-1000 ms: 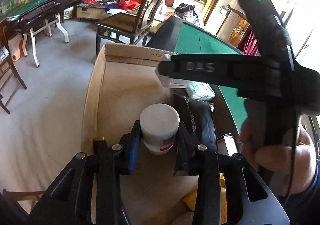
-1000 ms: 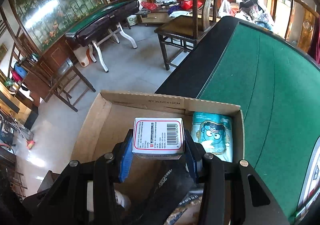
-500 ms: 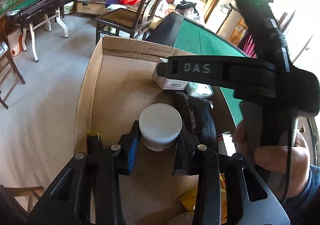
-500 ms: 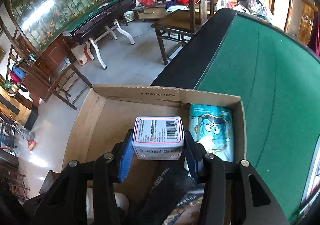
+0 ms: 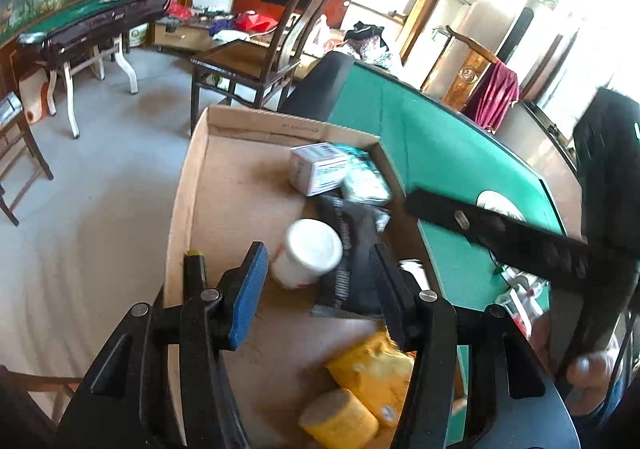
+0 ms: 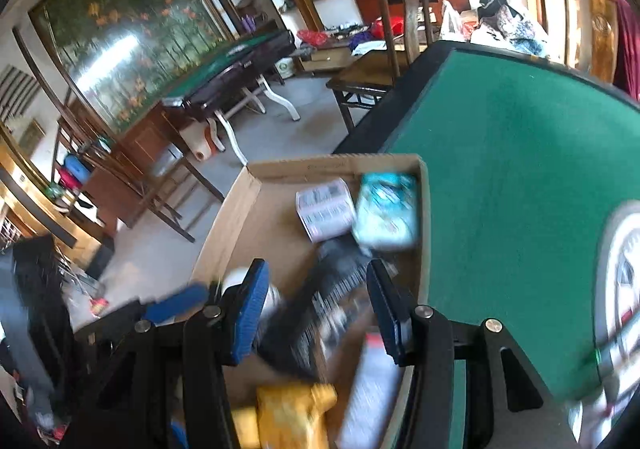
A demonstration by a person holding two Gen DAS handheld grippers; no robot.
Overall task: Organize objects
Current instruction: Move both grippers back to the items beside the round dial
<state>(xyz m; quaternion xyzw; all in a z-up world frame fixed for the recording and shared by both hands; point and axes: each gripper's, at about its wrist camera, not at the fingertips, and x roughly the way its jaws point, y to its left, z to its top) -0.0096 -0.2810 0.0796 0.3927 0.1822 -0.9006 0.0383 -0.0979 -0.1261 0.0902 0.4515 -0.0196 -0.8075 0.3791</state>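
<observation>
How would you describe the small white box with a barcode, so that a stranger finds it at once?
Start at the open brown cardboard box beside the green felt table. At its far end, near the table-side corner, lies the small white carton with a printed barcode. It is the only hard rectangular pack there; the pale blue soft packet beside it is crumpled.

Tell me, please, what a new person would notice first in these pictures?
First, the cardboard box at the edge of the green table, with a white jar beside a black pouch. At its far corner lies a small white carton, and near the camera a yellow packet.
</observation>
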